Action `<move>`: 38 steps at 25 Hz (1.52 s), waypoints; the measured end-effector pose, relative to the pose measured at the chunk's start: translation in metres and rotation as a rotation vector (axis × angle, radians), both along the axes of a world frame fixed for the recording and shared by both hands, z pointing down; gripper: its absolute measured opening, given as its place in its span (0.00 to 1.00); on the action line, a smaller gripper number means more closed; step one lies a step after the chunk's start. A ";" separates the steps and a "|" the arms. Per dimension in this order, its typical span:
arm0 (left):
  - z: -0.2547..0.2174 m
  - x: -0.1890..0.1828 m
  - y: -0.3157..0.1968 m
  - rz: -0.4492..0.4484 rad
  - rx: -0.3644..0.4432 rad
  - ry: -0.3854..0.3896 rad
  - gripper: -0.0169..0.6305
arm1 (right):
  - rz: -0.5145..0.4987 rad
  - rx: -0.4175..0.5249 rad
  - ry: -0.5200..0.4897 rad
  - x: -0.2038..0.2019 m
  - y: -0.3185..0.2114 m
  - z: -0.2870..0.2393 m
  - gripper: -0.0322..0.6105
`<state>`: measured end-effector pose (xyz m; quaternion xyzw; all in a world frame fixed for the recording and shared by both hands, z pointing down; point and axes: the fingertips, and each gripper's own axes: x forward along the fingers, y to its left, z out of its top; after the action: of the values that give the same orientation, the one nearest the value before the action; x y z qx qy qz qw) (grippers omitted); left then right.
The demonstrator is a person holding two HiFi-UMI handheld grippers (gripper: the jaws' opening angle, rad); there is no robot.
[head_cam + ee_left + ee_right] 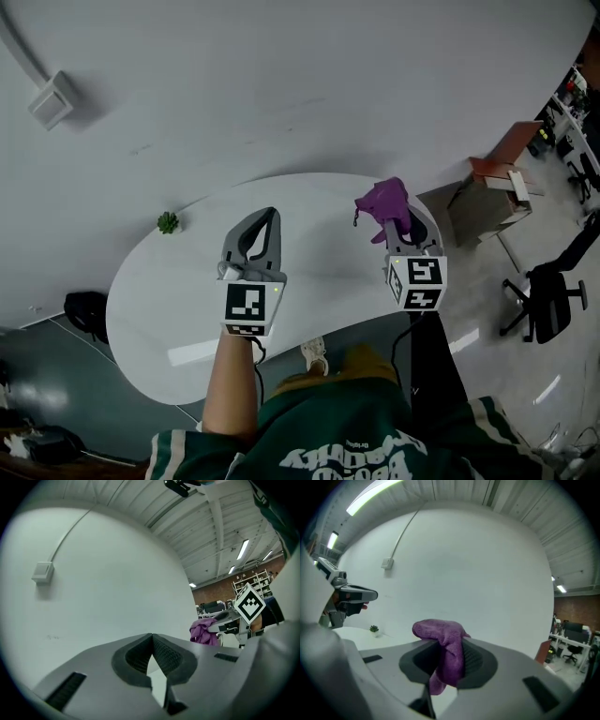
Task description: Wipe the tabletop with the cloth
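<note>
A purple cloth (384,203) is bunched in my right gripper (395,223), whose jaws are shut on it, held up above the right end of the white oval table (187,319). In the right gripper view the cloth (443,651) bulges over the jaw tips and hangs down between them. My left gripper (265,219) hovers over the table's middle with its jaws shut and nothing between them; in its own view the tips meet (152,637), and the cloth (204,631) shows off to the right.
A small green plant (168,222) stands near the table's far left edge. A brown cabinet (495,195) and a black office chair (549,298) stand right of the table. A black bag (86,311) lies on the floor at left. A white wall rises behind.
</note>
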<state>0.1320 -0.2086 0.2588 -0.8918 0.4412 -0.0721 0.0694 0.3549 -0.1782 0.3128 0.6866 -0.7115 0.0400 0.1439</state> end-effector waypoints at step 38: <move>0.162 -0.094 -0.149 -0.385 -0.211 -0.008 0.02 | -0.185 -0.415 0.039 -0.034 -0.208 0.258 0.18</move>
<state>0.0375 -0.3574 0.4212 -0.7931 0.5931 -0.1334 -0.0378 0.3214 -0.3859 0.5709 0.5749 -0.7451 0.1587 0.2987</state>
